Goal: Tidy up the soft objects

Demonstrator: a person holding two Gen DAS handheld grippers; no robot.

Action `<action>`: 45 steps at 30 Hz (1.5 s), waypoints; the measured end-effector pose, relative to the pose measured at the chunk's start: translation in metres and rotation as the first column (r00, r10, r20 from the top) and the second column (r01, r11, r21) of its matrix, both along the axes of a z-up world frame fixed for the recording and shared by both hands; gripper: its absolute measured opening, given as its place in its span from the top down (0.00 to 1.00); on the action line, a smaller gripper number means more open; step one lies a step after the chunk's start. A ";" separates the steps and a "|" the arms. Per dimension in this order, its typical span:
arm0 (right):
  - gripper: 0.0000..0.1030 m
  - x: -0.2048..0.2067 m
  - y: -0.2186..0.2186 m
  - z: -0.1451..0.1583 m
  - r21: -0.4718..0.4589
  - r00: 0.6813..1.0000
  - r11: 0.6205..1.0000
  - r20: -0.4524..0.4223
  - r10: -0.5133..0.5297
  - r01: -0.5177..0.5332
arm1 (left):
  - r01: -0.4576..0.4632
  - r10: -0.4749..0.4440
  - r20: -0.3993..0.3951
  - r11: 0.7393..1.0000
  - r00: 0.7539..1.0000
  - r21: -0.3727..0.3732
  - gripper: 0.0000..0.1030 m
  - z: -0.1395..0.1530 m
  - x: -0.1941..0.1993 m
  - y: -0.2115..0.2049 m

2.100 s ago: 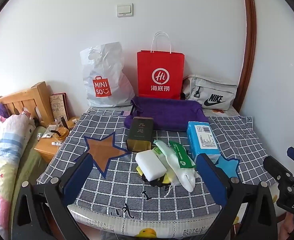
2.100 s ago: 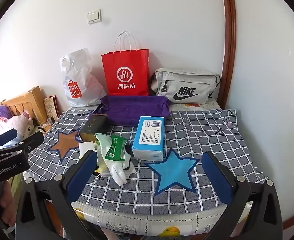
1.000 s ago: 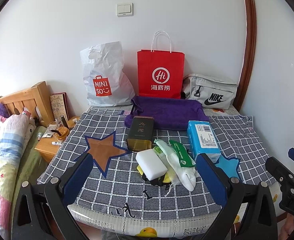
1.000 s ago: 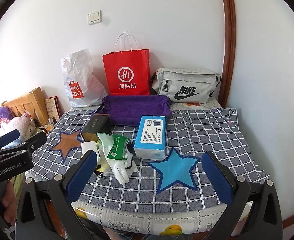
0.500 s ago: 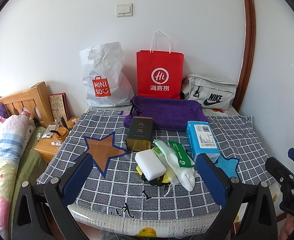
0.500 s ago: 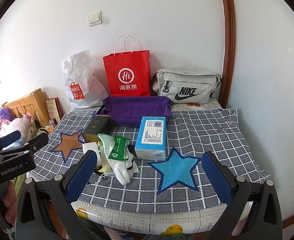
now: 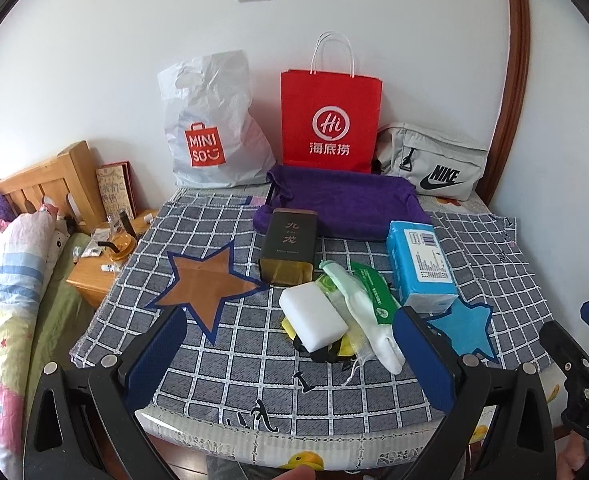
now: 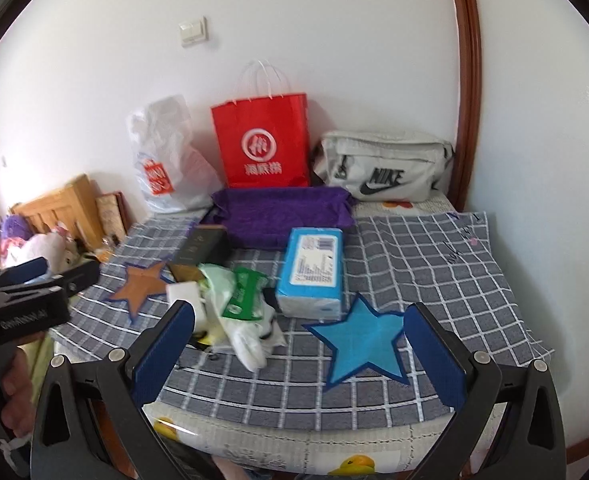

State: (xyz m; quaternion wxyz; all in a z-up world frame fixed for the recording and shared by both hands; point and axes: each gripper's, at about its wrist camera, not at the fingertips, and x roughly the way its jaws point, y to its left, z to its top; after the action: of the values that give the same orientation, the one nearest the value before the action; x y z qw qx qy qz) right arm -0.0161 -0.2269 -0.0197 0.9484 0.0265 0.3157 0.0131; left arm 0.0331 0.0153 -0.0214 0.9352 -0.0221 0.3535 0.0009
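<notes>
A: Left to right along the checked cloth (image 7: 222, 364). Brown star patch (image 7: 208, 282) toward the left edge, nothing on it. Dark tin (image 7: 289, 245) mid-surface, just in front of the purple tray (image 7: 346, 204) at the back edge.

B: And the soft things?

A: Heaped near the front edge, centre. White sponge block (image 7: 313, 317) on top of something yellow and black. Touching its right side, a pale glove (image 7: 368, 320) with a green packet (image 7: 374, 294) lying over it. Blue tissue pack (image 7: 418, 264) just beside that, its near end at the blue star patch (image 8: 364, 344).

B: Grippers?

A: Left gripper (image 7: 294, 364) spread wide, nothing between the pads, low at the front edge facing the heap. Right gripper (image 8: 300, 356) likewise gaping and empty, in front of the blue star. Right view is blurred.

B: Step in hand?

A: My read: none picked yet, so this is the approach to a first grasp. Sponge is the nearest, uppermost piece for the left. Next move calls for going forward and down, straddling it across the narrow side, closing gently, since it will squash and the glove may drag along.
</notes>
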 end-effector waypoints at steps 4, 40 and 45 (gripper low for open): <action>0.00 0.019 -0.002 -0.025 -0.069 0.999 0.997 -0.040 -0.034 0.032 | -0.032 0.029 -0.084 0.999 0.996 -0.031 0.00 -0.026 0.016 0.008; 0.00 0.118 -0.021 -0.118 0.058 0.986 0.997 -0.151 0.066 -0.058 | 0.084 -0.095 -0.315 0.995 0.944 -0.046 0.04 -0.141 0.127 -0.028; 0.00 0.121 -0.009 -0.125 0.025 0.978 0.994 -0.178 0.111 -0.108 | 0.122 -0.182 -0.327 0.973 0.927 -0.196 0.34 -0.146 0.128 -0.015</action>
State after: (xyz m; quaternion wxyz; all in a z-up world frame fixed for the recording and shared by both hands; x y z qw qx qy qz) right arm 0.1047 -0.2362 -0.1448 0.9138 0.0174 0.4004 0.0654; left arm 0.1615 0.0007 -0.1671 0.8510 -0.0749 0.5104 -0.0986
